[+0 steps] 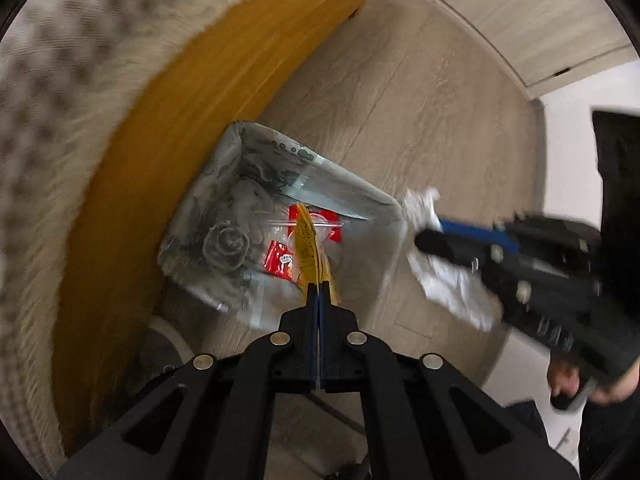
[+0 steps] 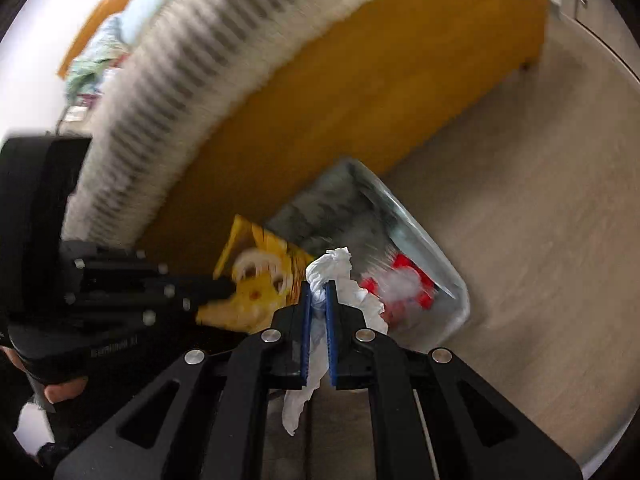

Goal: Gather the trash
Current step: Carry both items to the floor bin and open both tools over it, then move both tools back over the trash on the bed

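The bedspread [image 1: 60, 120] is smeared by blur; red wrappers [image 2: 404, 284] in the bin [image 2: 452, 276] cannot be read.

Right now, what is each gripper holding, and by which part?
Left gripper pinches the yellow wrapper by its near edge; right gripper clamps the crumpled white tissue around its middle.

Premises: a domestic bedroom. A bed [image 1: 60, 128] occupies the 9 to 11 o'clock sector of the left wrist view, carrying a cream, bobble-textured cover [image 2: 192, 80] over an ochre wooden side panel [image 1: 208, 112]. Flooring is pale wood-effect laminate [image 1: 420, 120]. Light wood cupboard fronts [image 1: 520, 12] stand at 1 o'clock. A small bin with a clear liner [image 1: 248, 208], holding red packaging, sits on the floor just beside the bed panel. In the right wrist view, crumpled fabric [image 2: 94, 60] lies at 10 o'clock near a wooden headboard edge [image 2: 108, 4]; detail there is blurred.
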`<action>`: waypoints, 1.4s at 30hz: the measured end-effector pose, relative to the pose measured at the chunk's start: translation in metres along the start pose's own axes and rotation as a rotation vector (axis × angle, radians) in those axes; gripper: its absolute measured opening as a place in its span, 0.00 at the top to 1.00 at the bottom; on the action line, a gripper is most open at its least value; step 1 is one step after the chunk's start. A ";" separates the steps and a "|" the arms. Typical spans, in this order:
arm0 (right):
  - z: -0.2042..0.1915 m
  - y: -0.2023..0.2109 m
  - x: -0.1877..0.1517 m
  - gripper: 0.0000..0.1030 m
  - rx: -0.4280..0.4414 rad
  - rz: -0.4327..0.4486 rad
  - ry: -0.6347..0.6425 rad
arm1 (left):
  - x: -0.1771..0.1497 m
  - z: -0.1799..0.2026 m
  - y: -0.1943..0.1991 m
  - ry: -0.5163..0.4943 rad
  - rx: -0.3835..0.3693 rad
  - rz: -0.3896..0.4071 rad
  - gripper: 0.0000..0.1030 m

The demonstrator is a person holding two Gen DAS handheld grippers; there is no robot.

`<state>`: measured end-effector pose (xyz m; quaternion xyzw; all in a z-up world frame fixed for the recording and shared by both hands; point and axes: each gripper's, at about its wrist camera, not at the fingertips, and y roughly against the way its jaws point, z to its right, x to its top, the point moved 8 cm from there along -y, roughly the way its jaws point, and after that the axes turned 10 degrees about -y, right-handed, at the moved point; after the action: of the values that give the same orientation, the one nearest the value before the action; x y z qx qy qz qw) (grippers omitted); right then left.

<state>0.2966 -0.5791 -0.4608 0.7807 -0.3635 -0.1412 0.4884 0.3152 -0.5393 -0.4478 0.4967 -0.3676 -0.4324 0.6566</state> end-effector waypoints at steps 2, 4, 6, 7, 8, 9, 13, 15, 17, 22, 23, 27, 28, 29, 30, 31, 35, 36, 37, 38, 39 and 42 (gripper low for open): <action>0.016 -0.014 -0.005 0.93 -0.022 -0.029 -0.032 | 0.008 0.002 -0.019 0.008 -0.032 -0.037 1.00; 0.030 -0.028 -0.009 0.93 -0.034 -0.056 -0.065 | 0.014 0.002 -0.039 -0.011 -0.037 -0.077 1.00; 0.042 -0.039 -0.010 0.93 -0.041 -0.074 -0.099 | 0.018 0.005 -0.054 -0.027 -0.031 -0.102 1.00; 0.045 -0.043 -0.008 0.93 -0.039 -0.077 -0.112 | 0.017 0.004 -0.059 -0.024 -0.049 -0.109 1.00; 0.048 -0.047 -0.006 0.93 -0.033 -0.080 -0.128 | 0.016 0.004 -0.065 -0.019 -0.073 -0.117 1.00; 0.050 -0.051 -0.004 0.93 -0.026 -0.083 -0.140 | 0.015 0.003 -0.071 -0.026 -0.082 -0.118 1.00; 0.052 -0.066 0.003 0.93 -0.029 -0.098 -0.152 | 0.009 -0.019 -0.102 -0.101 0.073 -0.161 0.63; 0.051 -0.074 0.005 0.93 -0.027 -0.102 -0.162 | 0.002 -0.034 -0.111 -0.137 0.155 -0.211 0.62; 0.048 -0.082 0.008 0.93 -0.022 -0.104 -0.168 | -0.001 -0.041 -0.104 -0.150 0.193 -0.230 0.62; 0.038 -0.097 0.022 0.93 0.015 -0.111 -0.148 | -0.007 -0.035 -0.040 -0.213 0.190 -0.175 0.48; 0.032 -0.101 0.025 0.93 0.021 -0.115 -0.140 | -0.008 -0.037 -0.020 -0.186 0.178 -0.137 0.47; 0.012 -0.123 0.034 0.93 0.025 -0.150 -0.085 | -0.013 -0.051 0.056 -0.035 0.110 0.044 0.43; 0.007 -0.128 0.034 0.92 0.024 -0.158 -0.077 | -0.014 -0.055 0.069 -0.010 0.101 0.075 0.42; 0.003 -0.135 0.036 0.92 0.021 -0.163 -0.072 | -0.016 -0.061 0.086 0.023 0.106 0.111 0.42; -0.002 -0.140 0.041 0.90 0.012 -0.158 -0.067 | -0.017 -0.065 0.095 0.039 0.118 0.131 0.42; -0.004 -0.145 0.045 0.72 0.005 -0.151 -0.063 | -0.018 -0.069 0.102 0.050 0.123 0.149 0.42; -0.006 -0.152 0.062 0.23 -0.022 -0.123 -0.108 | -0.019 -0.075 0.121 0.077 0.134 0.189 0.42; -0.008 -0.147 0.065 0.23 -0.003 -0.113 -0.115 | -0.021 -0.076 0.122 0.076 0.136 0.186 0.42; -0.008 -0.141 0.068 0.23 0.000 -0.100 -0.113 | -0.025 -0.077 0.122 0.074 0.140 0.181 0.42; -0.009 -0.134 0.070 0.23 -0.008 -0.087 -0.104 | -0.027 -0.079 0.119 0.072 0.147 0.178 0.42; -0.008 -0.126 0.070 0.23 -0.017 -0.080 -0.096 | -0.031 -0.080 0.112 0.073 0.150 0.176 0.42; -0.006 -0.106 0.064 0.23 -0.044 -0.080 -0.084 | -0.039 -0.075 0.105 0.086 0.129 0.178 0.42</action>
<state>0.3902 -0.5932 -0.5412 0.7770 -0.3487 -0.2012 0.4839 0.3910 -0.4640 -0.3655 0.5215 -0.4087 -0.3260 0.6744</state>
